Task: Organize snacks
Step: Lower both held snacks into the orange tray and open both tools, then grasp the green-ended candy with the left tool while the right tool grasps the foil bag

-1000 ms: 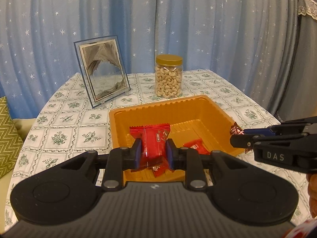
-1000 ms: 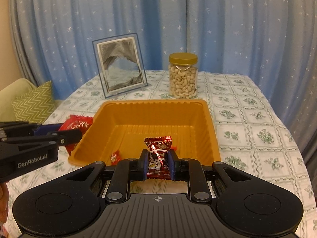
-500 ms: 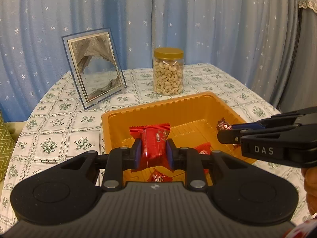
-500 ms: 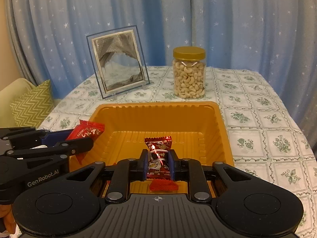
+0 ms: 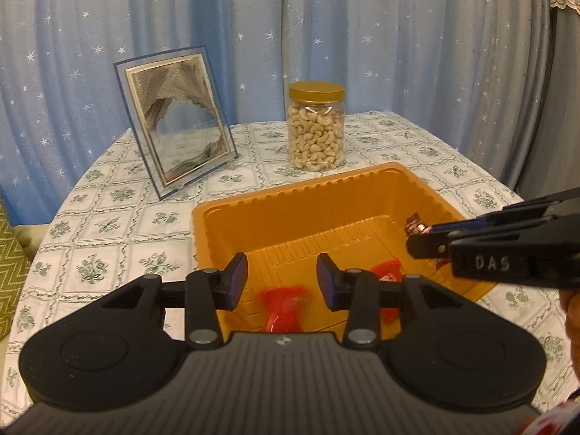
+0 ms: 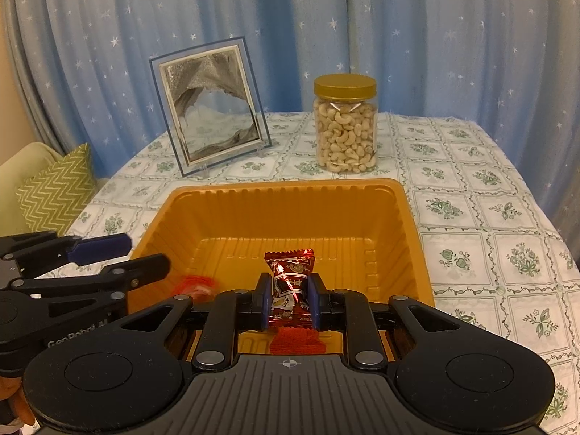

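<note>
At the far left of the surface (image 6: 471, 195) stands a picture frame (image 6: 212, 107), with the cashew jar (image 6: 345, 125) to its right near the far edge. The orange tray (image 5: 253, 199) sits toward the near edge. Over its near-left corner we hold the left gripper (image 5: 282, 282); its jaws have just been opening and now stand apart with nothing between them, the red candy (image 5: 284, 308) blurred beneath them in the tray. To the right, the right gripper (image 6: 289, 301) has its jaws closed on a dark red wrapped candy (image 6: 290, 279) above the tray's near edge. Another red packet (image 5: 388, 273) lies inside. To release well, we judge the right gripper should be well inside the rim before its jaws part, clear of the left gripper.
</note>
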`<move>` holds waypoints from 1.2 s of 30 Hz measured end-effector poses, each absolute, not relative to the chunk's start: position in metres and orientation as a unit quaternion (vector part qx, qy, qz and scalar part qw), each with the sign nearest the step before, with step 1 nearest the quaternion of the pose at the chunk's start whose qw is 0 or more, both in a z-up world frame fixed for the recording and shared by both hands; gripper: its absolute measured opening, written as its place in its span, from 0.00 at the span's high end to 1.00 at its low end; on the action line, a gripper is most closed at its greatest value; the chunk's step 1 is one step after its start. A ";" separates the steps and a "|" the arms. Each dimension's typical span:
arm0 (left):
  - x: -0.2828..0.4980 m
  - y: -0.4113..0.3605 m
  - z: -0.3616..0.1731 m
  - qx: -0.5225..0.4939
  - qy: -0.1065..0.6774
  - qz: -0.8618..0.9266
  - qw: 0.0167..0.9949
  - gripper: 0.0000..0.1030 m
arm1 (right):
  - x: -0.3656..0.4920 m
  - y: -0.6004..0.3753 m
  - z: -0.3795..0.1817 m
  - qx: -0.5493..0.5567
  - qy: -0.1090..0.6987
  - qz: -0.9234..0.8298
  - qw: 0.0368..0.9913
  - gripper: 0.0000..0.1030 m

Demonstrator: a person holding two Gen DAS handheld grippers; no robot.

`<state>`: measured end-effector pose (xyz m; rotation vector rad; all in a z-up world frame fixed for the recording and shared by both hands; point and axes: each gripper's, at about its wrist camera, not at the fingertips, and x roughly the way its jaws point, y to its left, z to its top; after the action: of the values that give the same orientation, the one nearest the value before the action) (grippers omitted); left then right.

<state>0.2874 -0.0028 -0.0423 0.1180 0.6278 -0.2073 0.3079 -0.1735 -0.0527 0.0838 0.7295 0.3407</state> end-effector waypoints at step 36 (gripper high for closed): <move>0.222 0.016 -0.032 0.053 0.296 -0.077 0.951 0.62 | 0.241 -0.208 -0.031 0.089 0.283 0.128 0.947 0.36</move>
<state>0.2220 0.0159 -0.0325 0.1077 0.6019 -0.1556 0.2413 -0.2079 -0.0309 0.1809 0.5756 0.2602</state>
